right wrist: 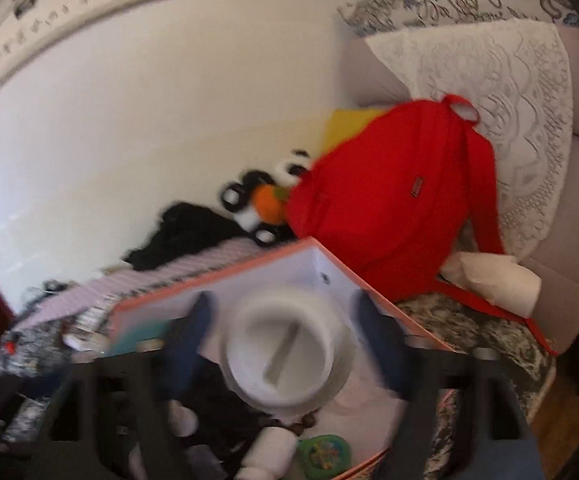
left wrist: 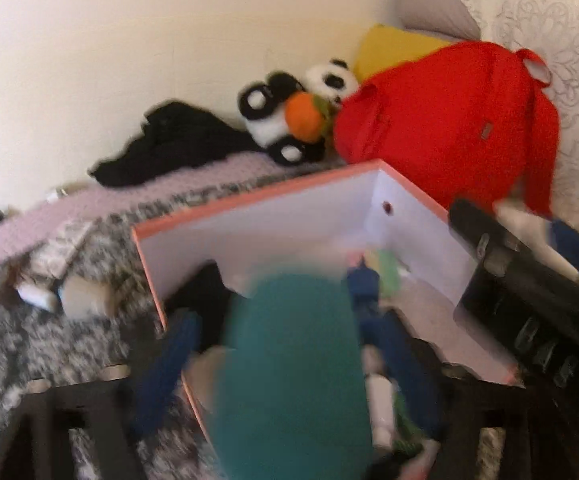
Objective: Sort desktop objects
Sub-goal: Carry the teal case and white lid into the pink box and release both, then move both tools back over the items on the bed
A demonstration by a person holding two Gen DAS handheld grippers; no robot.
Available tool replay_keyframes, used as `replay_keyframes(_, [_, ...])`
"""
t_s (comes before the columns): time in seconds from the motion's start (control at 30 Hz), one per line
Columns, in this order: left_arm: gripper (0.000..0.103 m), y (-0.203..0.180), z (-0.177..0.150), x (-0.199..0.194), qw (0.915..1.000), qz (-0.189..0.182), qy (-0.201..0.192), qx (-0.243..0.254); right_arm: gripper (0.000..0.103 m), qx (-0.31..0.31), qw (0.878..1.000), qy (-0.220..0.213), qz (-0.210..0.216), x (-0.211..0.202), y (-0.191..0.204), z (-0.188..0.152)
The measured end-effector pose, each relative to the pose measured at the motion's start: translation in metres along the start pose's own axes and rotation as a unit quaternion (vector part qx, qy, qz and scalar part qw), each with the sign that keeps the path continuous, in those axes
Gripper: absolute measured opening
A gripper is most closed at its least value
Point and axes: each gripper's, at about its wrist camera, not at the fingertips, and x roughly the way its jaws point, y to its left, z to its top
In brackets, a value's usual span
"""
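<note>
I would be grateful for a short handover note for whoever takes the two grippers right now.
Left gripper: shut on a blurred teal rounded object, held over the pink-edged white cardboard box.
Right gripper: shut on a white round plastic container, also over the box.
Already in the box: a green round item, white pieces and something black.
Left to do: release both items into the box, then collect the small clutter lying left of the box on the patterned cover.
</note>
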Motion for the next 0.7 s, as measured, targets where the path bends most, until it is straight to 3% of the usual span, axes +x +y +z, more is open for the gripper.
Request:
replay_keyframes(0.07, [0.095,0.006,0.000,0.000,0.9999,0.005,-0.014,-0.009,0.103,0.006,1.000,0.002,-0.003,0.004,-0.002,-0.001])
replay_keyframes(0.2, [0.095,0.033,-0.002,0.012,0.9979,-0.020,0.004,-0.062,0.103,0.017,1.000,0.005,-0.010,0.012,-0.007,-0.003])
replay_keyframes(0.37, [0.095,0.051,-0.005,0.017,0.9960,-0.014,0.015,-0.087,0.103,0.026,0.999,0.005,-0.018,0.018,-0.009,-0.006])
replay_keyframes(0.7, [0.095,0.095,-0.018,-0.030,0.9939,0.022,0.005,-0.108,0.103,0.051,0.998,-0.022,0.006,-0.010,0.025,-0.005])
